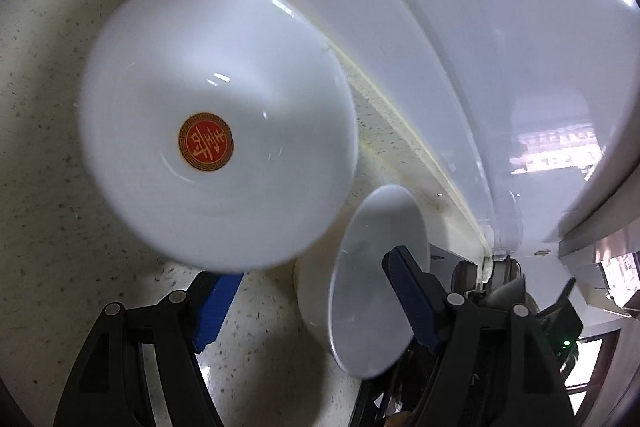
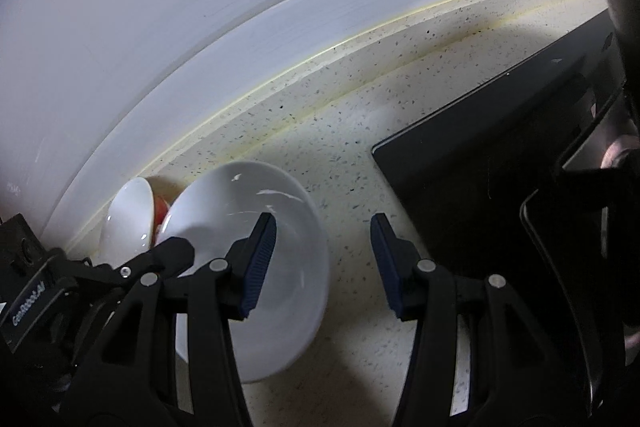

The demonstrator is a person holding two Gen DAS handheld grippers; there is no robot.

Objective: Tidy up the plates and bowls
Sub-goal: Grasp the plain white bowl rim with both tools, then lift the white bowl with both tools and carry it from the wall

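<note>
Closing in with both tongs spread, nothing pinched. Left gripper (image 1: 308, 299): red-emblem bowl (image 1: 216, 123) just ahead of my fingers, plain bowl (image 1: 372, 279) against my right pad. Right gripper (image 2: 322, 261): left pad over plain bowl, rim not yet straddled. My judgement: straddle rim squarely, squeeze gently, glazed china slips.

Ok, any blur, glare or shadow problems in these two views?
Left wrist: the bowl with the red emblem is smeared at its rim, and window glare sits on the wall tiles. Right wrist: the white bowl is sharp; a shadow darkens the countertop.
</note>
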